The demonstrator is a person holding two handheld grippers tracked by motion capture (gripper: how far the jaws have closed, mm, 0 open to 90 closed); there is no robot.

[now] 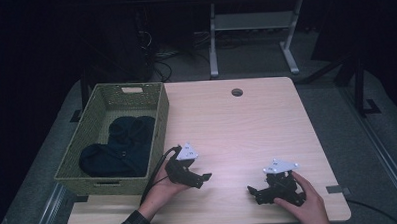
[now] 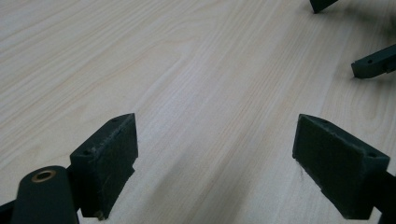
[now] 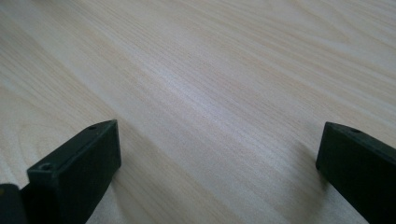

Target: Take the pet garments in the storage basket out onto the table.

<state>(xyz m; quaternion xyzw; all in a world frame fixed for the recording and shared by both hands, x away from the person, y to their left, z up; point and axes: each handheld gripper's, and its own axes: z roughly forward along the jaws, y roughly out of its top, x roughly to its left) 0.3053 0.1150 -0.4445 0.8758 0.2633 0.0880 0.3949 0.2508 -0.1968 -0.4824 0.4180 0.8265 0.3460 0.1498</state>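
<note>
A green woven basket (image 1: pixel 159 118) stands at the table's left edge with dark navy clothing (image 1: pixel 120 147) lying inside it. My left gripper (image 1: pixel 203 180) rests low over the wooden table (image 1: pixel 237 135) just right of the basket, jaws wide apart with bare wood between them (image 2: pixel 215 149). My right gripper (image 1: pixel 253 192) sits near the front right of the table, held by a hand, jaws also spread over bare wood (image 3: pixel 219 154). The left gripper view catches the right gripper's fingertips (image 2: pixel 371 65) at its upper right. Nothing is held by either one.
A round cable hole (image 1: pixel 237 92) marks the table's far edge. Beyond the table stands a white desk frame (image 1: pixel 248 30) on a dark floor with cables. A tape strip (image 1: pixel 338 189) sits at the table's right front corner.
</note>
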